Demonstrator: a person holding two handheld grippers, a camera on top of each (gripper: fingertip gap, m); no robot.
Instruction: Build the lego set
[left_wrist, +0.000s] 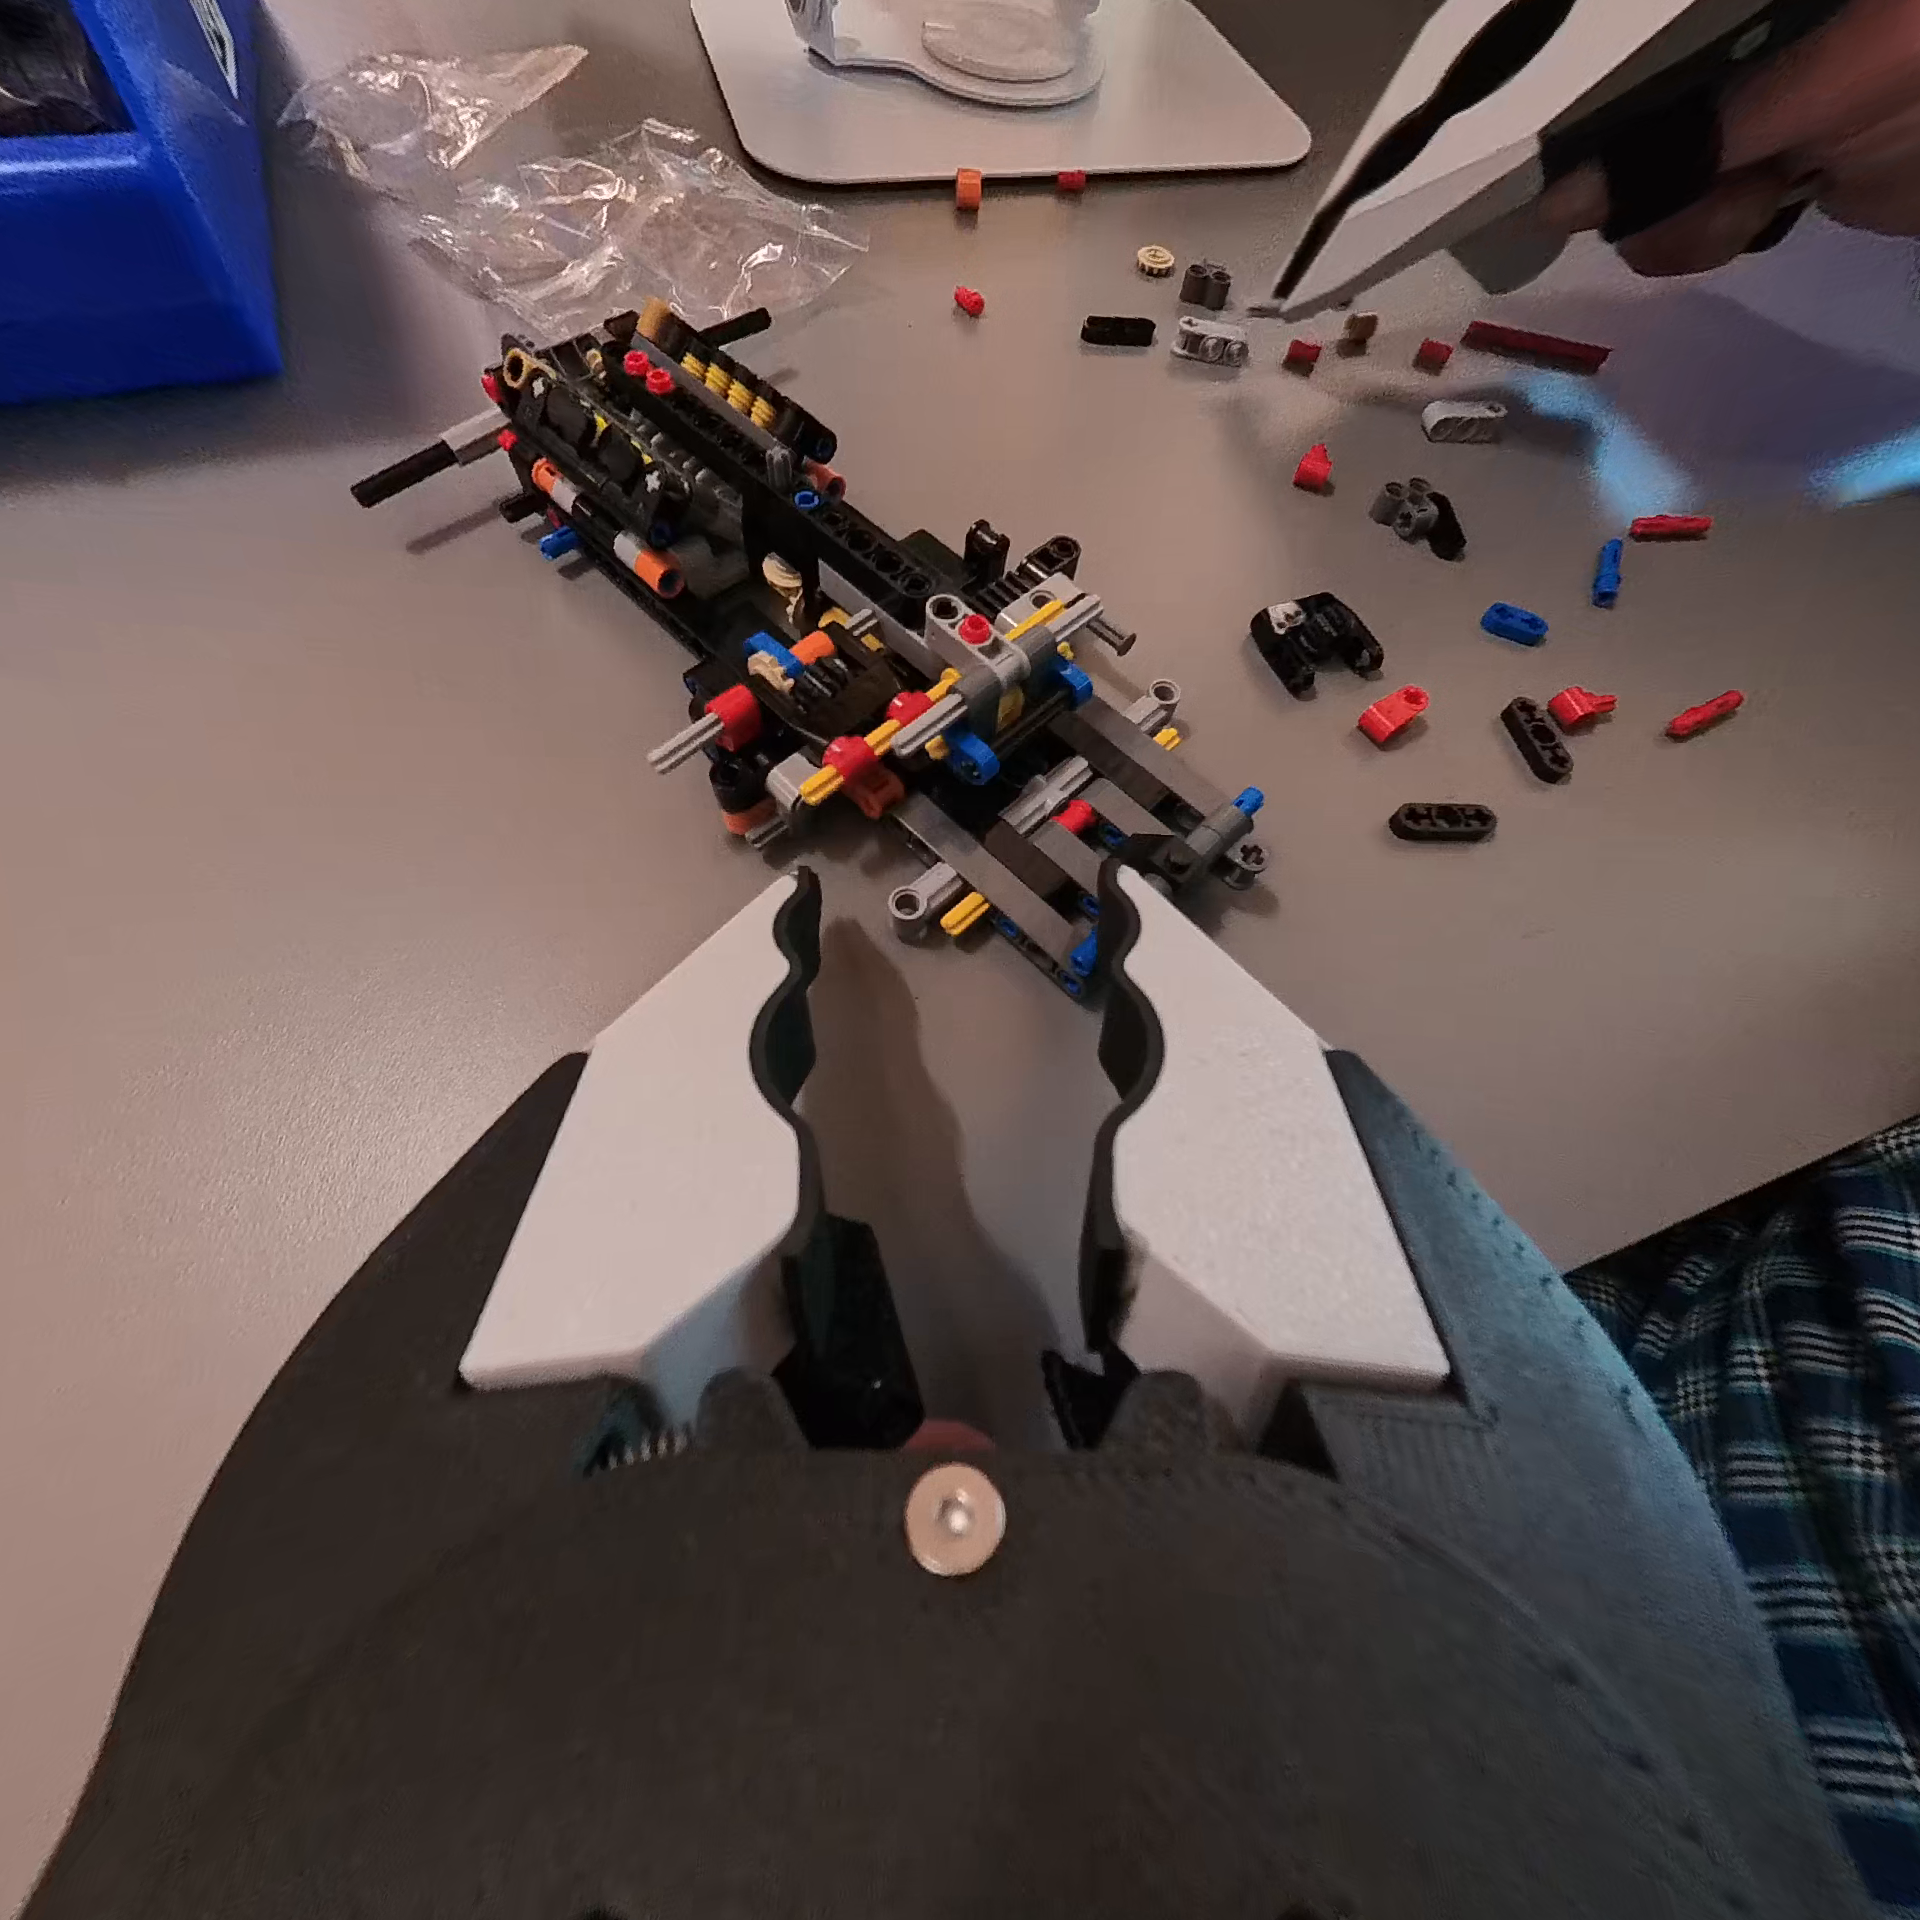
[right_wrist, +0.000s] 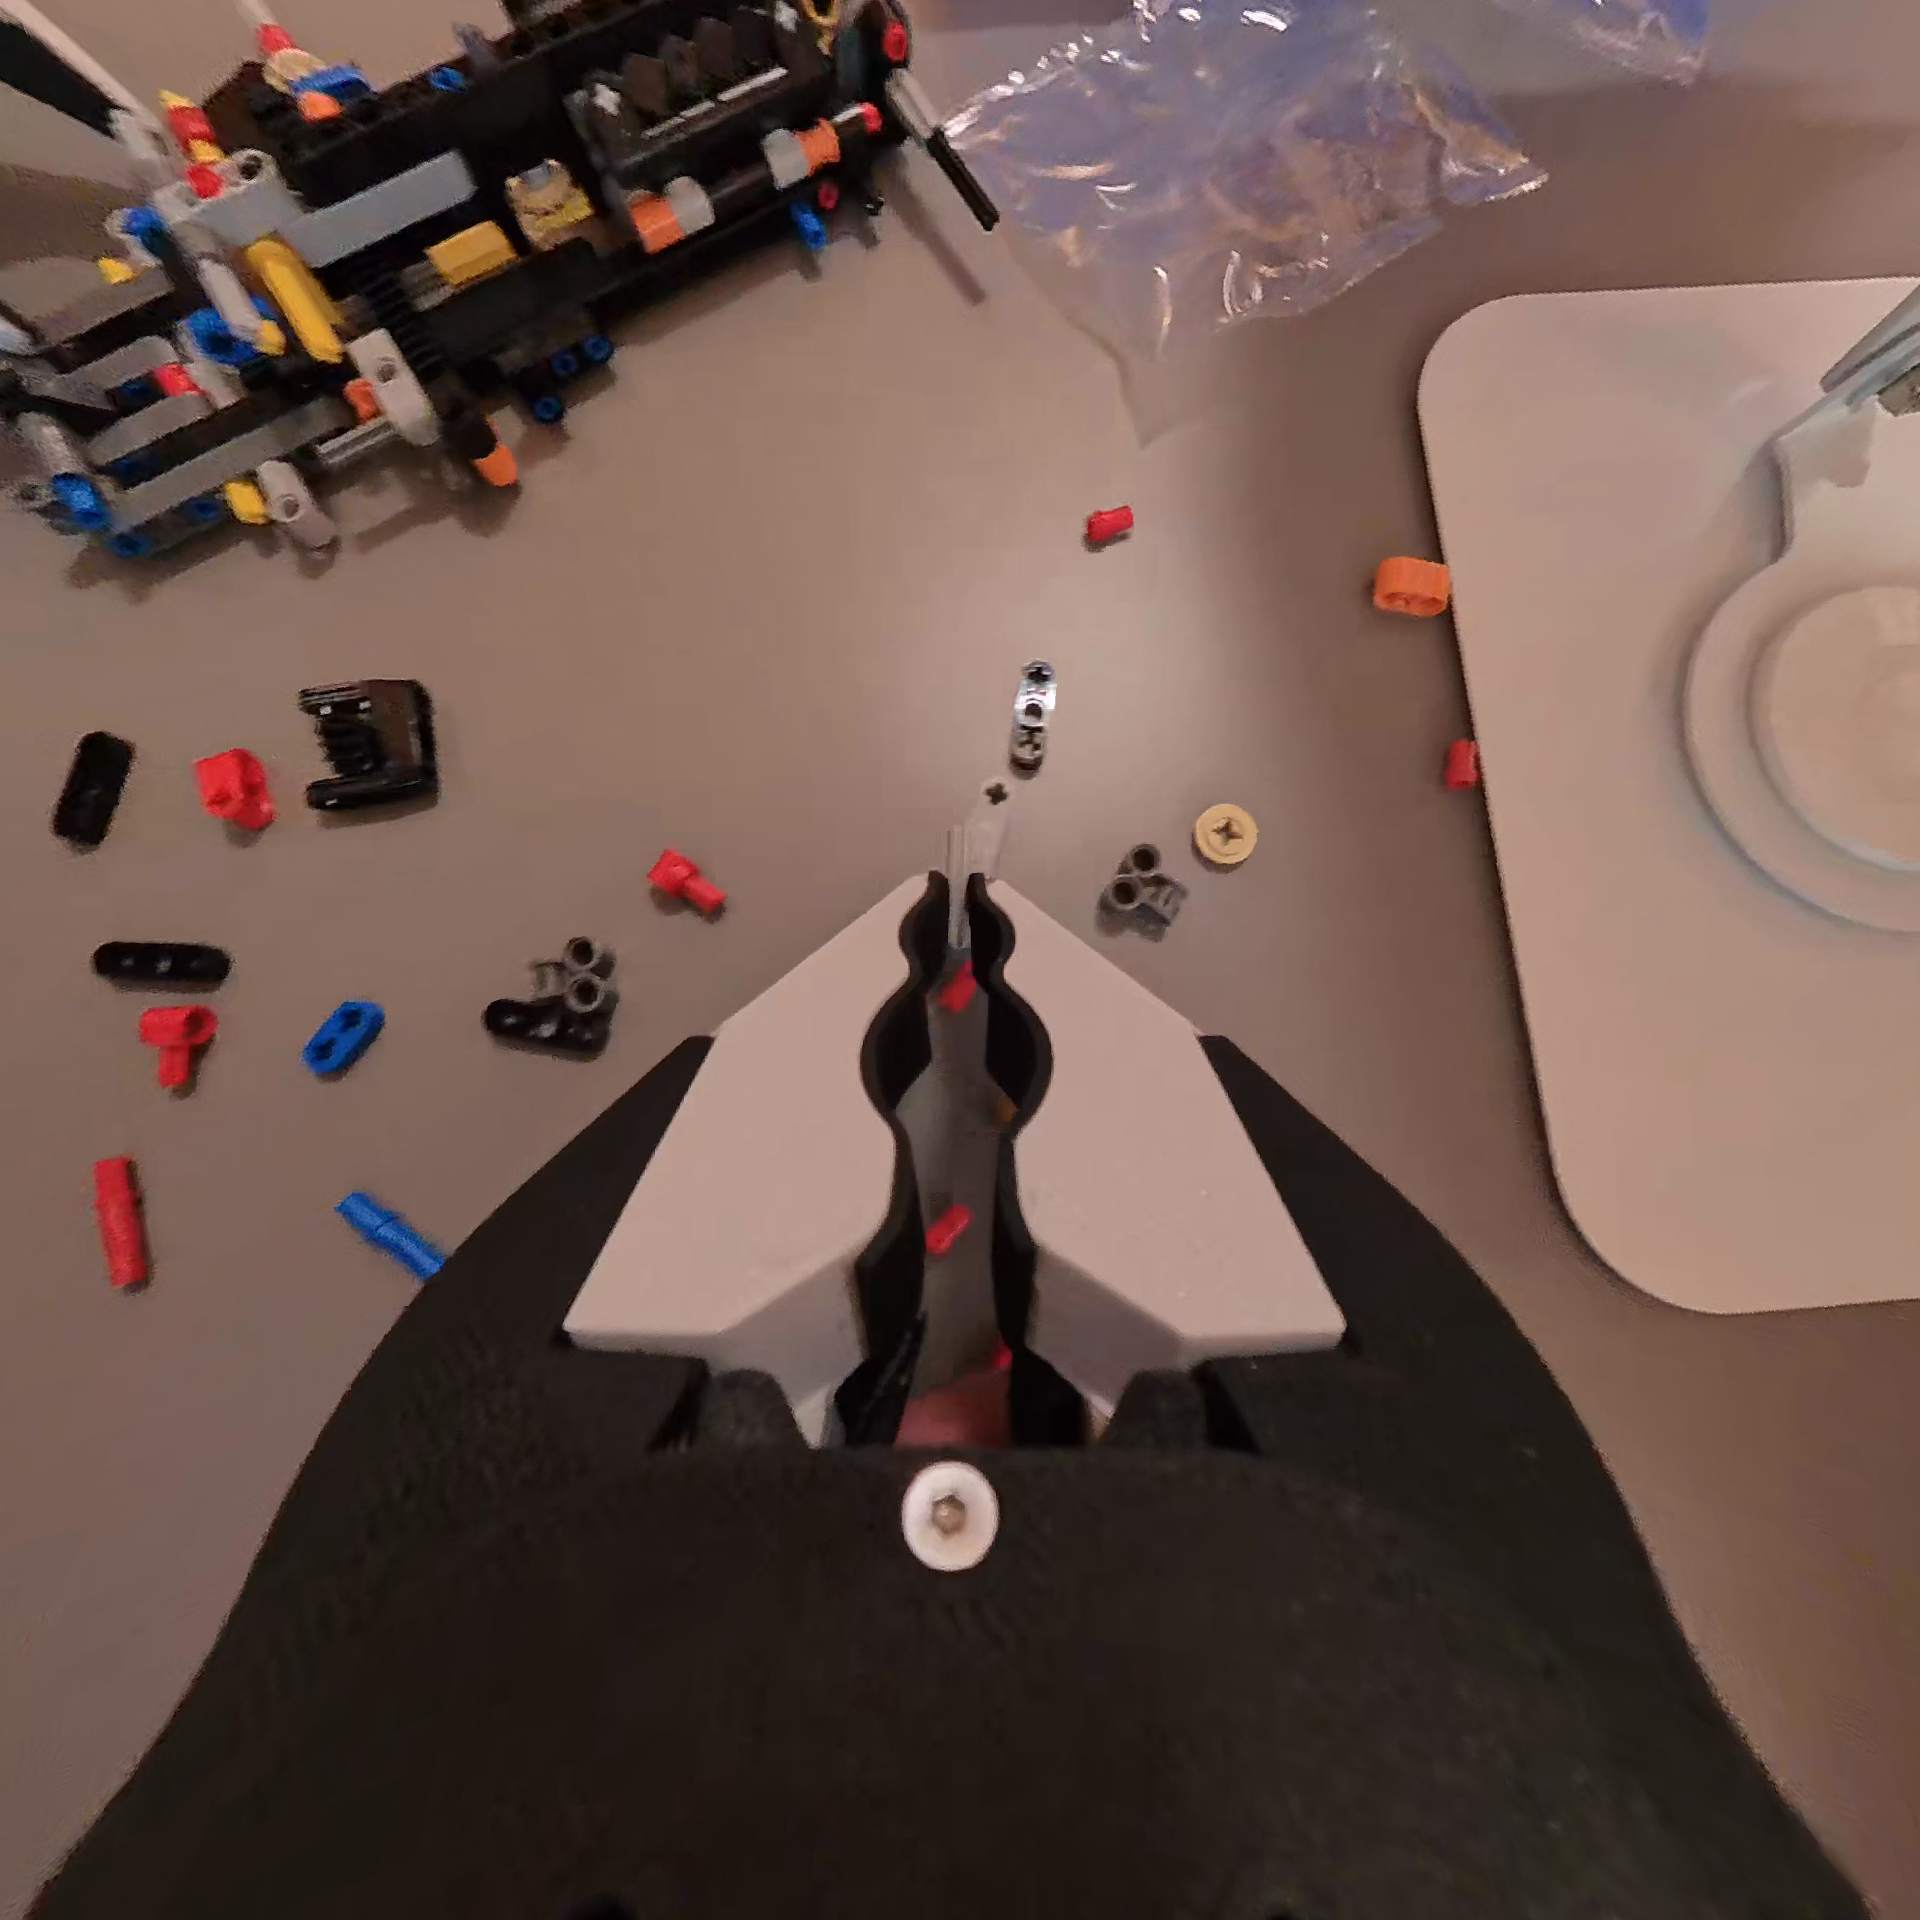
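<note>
The partly built Lego chassis (left_wrist: 831, 644), black and grey with red, yellow and blue pins, lies diagonally on the grey table (left_wrist: 312, 831). My left gripper (left_wrist: 958, 883) is open and empty, its tips just short of the chassis's near end. My right gripper (right_wrist: 958, 885) is shut on a small light-grey pin (right_wrist: 982, 831), down low among the loose parts. In the left wrist view the right gripper (left_wrist: 1283, 301) reaches in from the upper right with the grey pin (left_wrist: 1262, 309) at its tips. The chassis (right_wrist: 364, 260) sits upper left in the right wrist view.
Loose red, blue, black and grey parts (left_wrist: 1455, 623) are scattered right of the chassis. Clear plastic bags (left_wrist: 623, 218) lie behind it, with a blue bin (left_wrist: 125, 229) at far left. A white stand base (right_wrist: 1662, 779) lies on the right. A person's plaid sleeve (left_wrist: 1787, 1403) is lower right.
</note>
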